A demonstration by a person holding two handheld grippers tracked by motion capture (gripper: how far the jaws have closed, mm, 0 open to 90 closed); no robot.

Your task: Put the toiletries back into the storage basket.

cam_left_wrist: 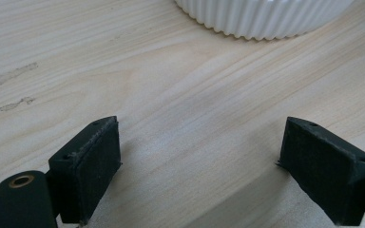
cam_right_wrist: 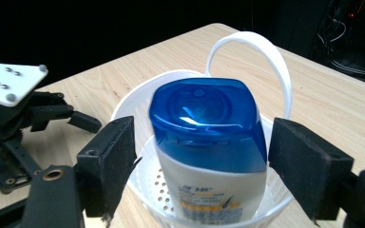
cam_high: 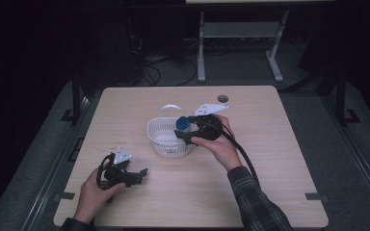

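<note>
The table [cam_high: 270,192] carries the white basket [cam_high: 161,139] at its centre. The blue-capped bottle [cam_right_wrist: 209,142] stands inside. The right gripper [cam_right_wrist: 202,159] straddles the cap, pads clear. Withdraw straight up, avoiding the handle. The left gripper [cam_left_wrist: 199,166] rests near-left, wide open, empty.

free: bare table [cam_high: 270,159] right of basket [cam_high: 160,139] | blocked: basket handle [cam_high: 169,109] behind bottle [cam_high: 182,124]
</note>
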